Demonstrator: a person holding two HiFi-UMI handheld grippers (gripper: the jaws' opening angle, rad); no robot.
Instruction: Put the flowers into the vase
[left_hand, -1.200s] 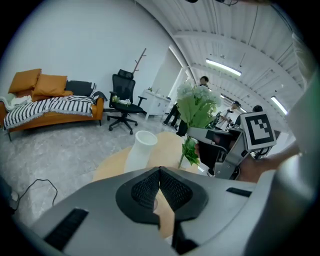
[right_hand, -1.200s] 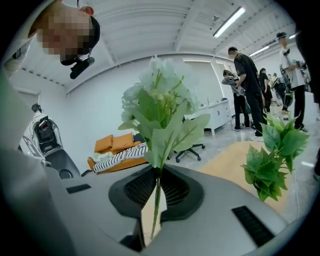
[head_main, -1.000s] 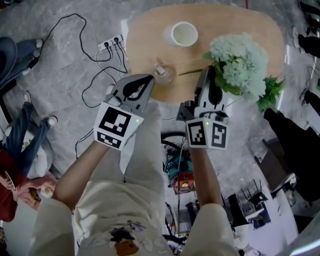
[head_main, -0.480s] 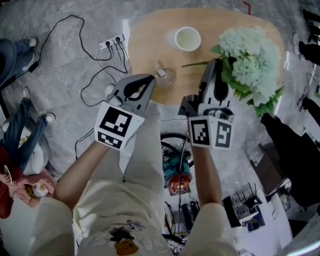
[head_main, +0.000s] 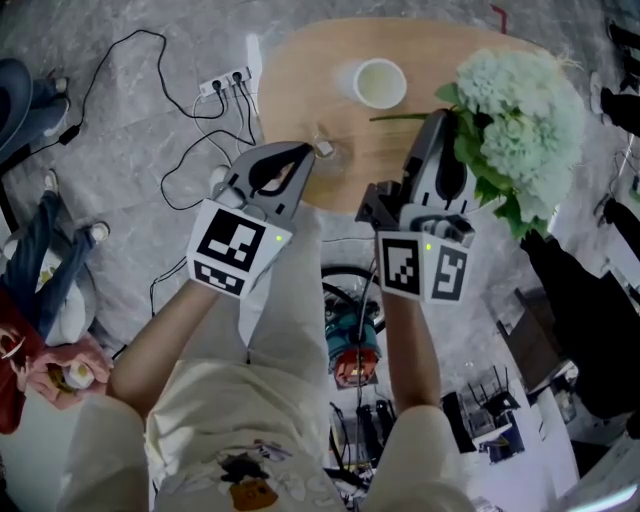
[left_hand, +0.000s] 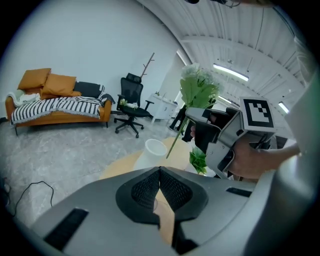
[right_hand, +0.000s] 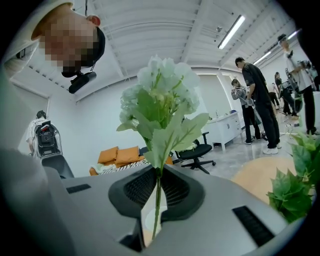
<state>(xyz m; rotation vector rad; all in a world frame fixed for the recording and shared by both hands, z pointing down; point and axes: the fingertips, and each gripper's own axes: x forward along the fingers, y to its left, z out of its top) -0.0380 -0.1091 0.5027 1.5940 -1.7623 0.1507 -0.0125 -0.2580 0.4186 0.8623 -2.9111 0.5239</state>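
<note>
Over table (head_main: 300, 90) edge: R tongs (head_main: 440, 125) grip flower stem (right_hand: 158, 200); L tongs (head_main: 303, 155) closed, empty; vase (head_main: 380, 82) beyond, clear.

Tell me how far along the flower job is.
Done: the right gripper has its jaws shut on the flower stem, holding the hydrangea bunch clear of the table. In hand: the bunch hangs right of the white vase. Left: the vase looks empty, so the stem must go in. The left gripper is shut, empty.
</note>
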